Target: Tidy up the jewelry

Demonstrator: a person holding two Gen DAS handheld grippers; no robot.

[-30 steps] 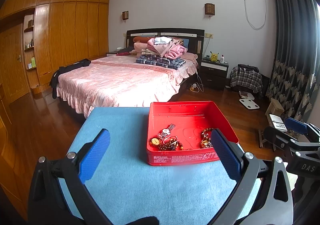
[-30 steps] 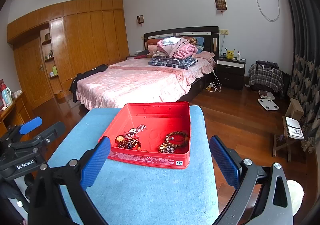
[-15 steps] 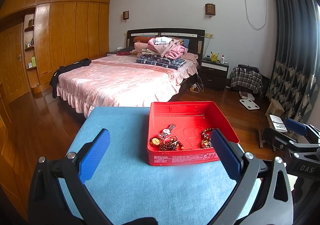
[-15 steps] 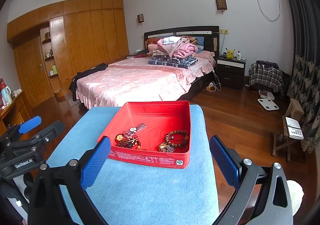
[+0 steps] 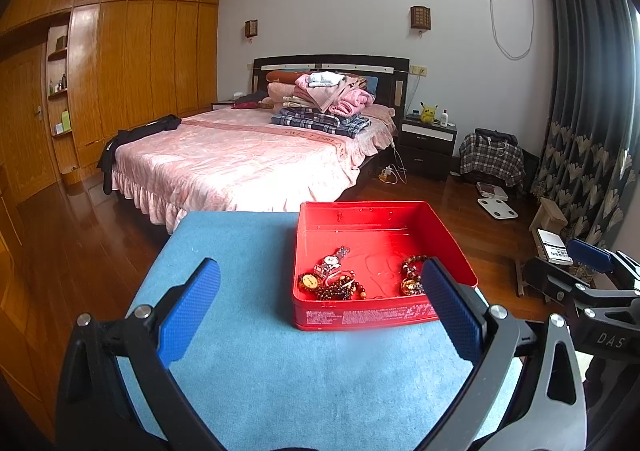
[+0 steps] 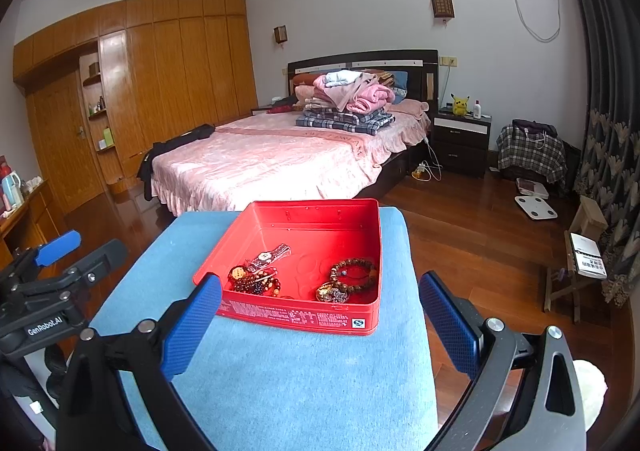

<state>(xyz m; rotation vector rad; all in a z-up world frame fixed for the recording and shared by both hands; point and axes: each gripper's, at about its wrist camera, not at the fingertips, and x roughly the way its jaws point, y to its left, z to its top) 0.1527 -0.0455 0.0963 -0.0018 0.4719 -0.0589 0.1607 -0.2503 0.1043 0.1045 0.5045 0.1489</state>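
Nothing visibly moved: both jaws wide, apparently short of red tin [image 5: 372,317] front edge.

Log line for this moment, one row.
left gripper open, empty | right gripper open, empty | jewelry in red tin | no contact

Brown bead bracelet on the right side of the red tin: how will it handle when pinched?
The bead bracelet looks strung, so probably floppy and drooping when lifted. Round beads may slip between pads. It touches a smaller piece, which might drag along.
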